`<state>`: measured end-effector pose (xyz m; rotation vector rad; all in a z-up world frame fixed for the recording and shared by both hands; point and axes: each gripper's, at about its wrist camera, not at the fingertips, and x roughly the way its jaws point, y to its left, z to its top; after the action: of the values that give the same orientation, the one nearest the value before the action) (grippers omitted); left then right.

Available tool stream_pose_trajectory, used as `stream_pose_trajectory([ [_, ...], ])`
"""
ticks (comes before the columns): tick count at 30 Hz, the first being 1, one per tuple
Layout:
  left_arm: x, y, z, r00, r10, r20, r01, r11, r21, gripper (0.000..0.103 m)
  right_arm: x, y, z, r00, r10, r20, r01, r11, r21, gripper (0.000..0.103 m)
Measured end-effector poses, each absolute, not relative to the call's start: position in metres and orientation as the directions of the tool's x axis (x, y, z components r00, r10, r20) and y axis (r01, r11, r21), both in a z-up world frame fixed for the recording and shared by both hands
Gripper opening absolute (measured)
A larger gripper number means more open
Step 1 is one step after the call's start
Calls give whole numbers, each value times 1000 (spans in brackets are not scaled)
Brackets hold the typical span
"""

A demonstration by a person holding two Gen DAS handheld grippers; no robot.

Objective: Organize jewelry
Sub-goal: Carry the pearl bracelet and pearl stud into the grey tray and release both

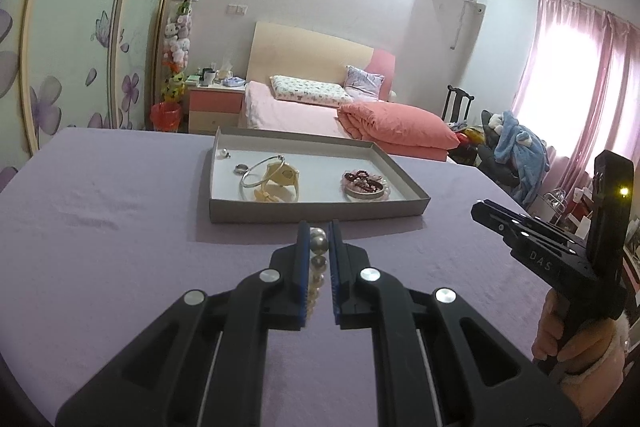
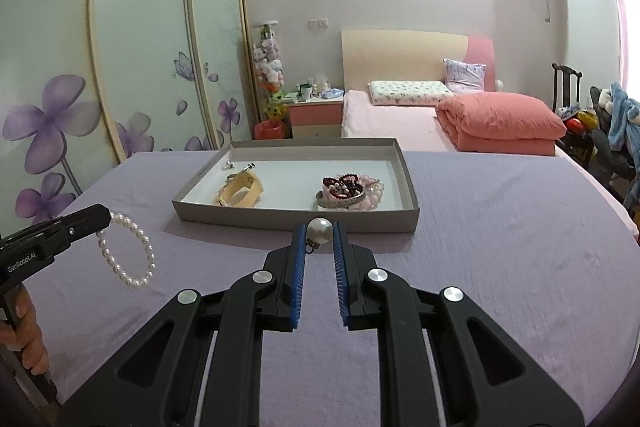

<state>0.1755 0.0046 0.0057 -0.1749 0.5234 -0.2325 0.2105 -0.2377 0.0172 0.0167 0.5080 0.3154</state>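
On the far left of the right wrist view, the left gripper (image 2: 105, 223) is squeezed shut on a round bracelet of small white pearls (image 2: 129, 254), and the loop hangs down from its tips above the purple cloth on the table (image 2: 500, 247). A hand (image 2: 30, 331) holds that gripper's handle at the left edge. In the middle, a flat grey cardboard tray with a white floor (image 2: 304, 219) sits on the cloth. Inside it, on the left, lie a cream-coloured strap piece (image 2: 240, 191) and a thin silver bangle (image 1: 256, 174). On the right of the tray is a pile of pink and dark red bead bracelets (image 2: 349, 190). Just in front of the tray's near wall, the right gripper (image 2: 319, 231) pinches one big white pearl with a small metal hook (image 2: 319, 231) between its blue pads, up off the cloth.
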Motion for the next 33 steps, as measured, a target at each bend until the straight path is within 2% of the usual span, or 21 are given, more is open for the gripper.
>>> stream_pose_trajectory([
  [17, 178, -3, 11, 843, -262, -471, 188, 962, -199, 10, 211, -241, 22, 839, 303, -453, -291, 952, 98, 15],
  [33, 226, 12, 51, 899, -153, -411, 111, 986, -125, 10, 248, -247, 63, 913, 271, -305, -260, 963, 76, 15],
])
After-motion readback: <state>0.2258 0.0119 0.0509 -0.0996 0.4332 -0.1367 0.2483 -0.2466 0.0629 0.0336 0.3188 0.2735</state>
